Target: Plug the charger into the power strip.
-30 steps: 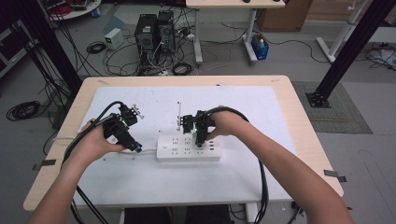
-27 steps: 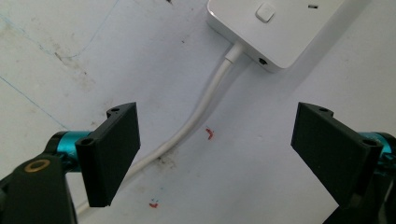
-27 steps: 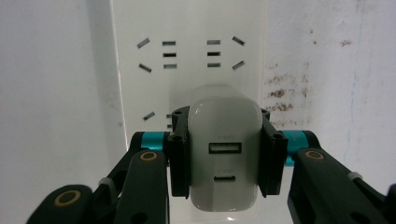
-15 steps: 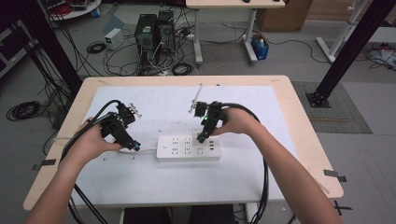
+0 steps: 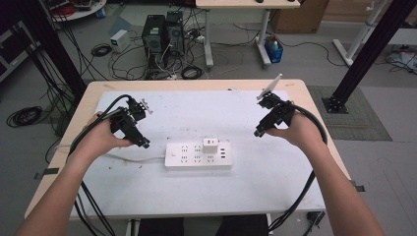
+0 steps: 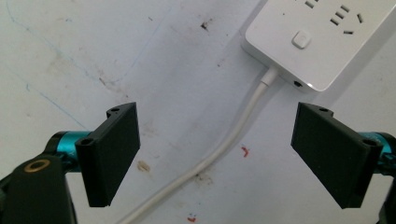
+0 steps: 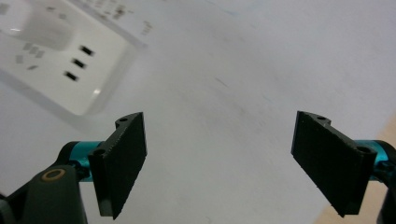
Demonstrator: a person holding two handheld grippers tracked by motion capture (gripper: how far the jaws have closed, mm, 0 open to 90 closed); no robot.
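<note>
White rectangular plastic power strip (image 5: 198, 155) lies at table centre, a small white cube-shaped plug adapter (image 5: 210, 145) seated in its top row. The strip's white cord (image 6: 219, 156) runs out toward 9 o'clock. Left gripper (image 5: 143, 144), jaws spread and empty, hovers at 9 o'clock just beside the strip. Right gripper (image 5: 257, 132), jaws just opened wide with nothing between them, sits at 2 o'clock, apart from the strip, above the white table mat (image 5: 275, 187).
</note>
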